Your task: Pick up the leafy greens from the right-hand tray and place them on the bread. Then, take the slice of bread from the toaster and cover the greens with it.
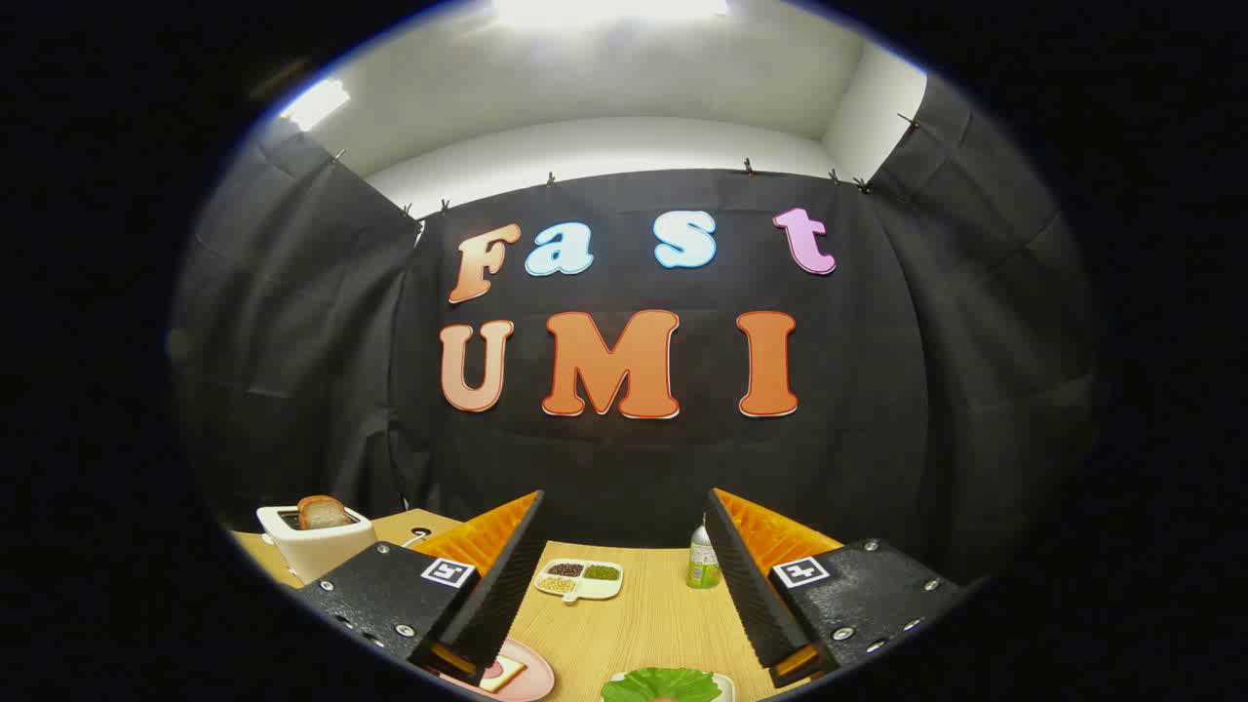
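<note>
gripper (624,585) spread wide | leafy greens (661,685) between fingers, untouched | toaster (314,541) far left

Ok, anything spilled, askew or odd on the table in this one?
Nothing stands out. Bread slice sits upright in the toaster, greens lie flat on their tray, and the open gripper holds nothing.

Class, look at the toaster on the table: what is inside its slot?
A slice of bread stands in the toaster, its browned top poking above the slot. Its lower part is hidden by the toaster body. The gripper, jaws open, holds nothing.
</note>
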`<state>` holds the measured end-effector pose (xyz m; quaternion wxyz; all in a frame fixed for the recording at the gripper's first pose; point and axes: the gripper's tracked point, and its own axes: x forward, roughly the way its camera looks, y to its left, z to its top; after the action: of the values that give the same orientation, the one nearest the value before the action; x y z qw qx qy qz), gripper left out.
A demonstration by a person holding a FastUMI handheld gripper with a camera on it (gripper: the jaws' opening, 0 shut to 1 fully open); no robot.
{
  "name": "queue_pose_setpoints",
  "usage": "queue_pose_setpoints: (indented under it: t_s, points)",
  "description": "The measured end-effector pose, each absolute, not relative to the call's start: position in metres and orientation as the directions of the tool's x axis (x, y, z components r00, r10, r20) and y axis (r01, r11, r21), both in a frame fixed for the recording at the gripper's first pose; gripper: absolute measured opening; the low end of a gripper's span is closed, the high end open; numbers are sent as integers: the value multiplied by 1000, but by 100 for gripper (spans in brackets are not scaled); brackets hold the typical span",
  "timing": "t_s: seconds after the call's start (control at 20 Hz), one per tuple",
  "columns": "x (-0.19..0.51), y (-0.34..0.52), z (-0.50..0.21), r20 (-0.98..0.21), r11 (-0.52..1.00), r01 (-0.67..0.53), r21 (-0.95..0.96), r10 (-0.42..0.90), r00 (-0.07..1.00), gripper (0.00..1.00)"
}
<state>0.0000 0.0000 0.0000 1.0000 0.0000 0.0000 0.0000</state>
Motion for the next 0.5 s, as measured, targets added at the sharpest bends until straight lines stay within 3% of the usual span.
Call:
queue_pose_setpoints:
  t_s: [0.5]
  points:
    - [-1, 5, 0, 11, 1000, -18, -8, 18, 1000, 95]
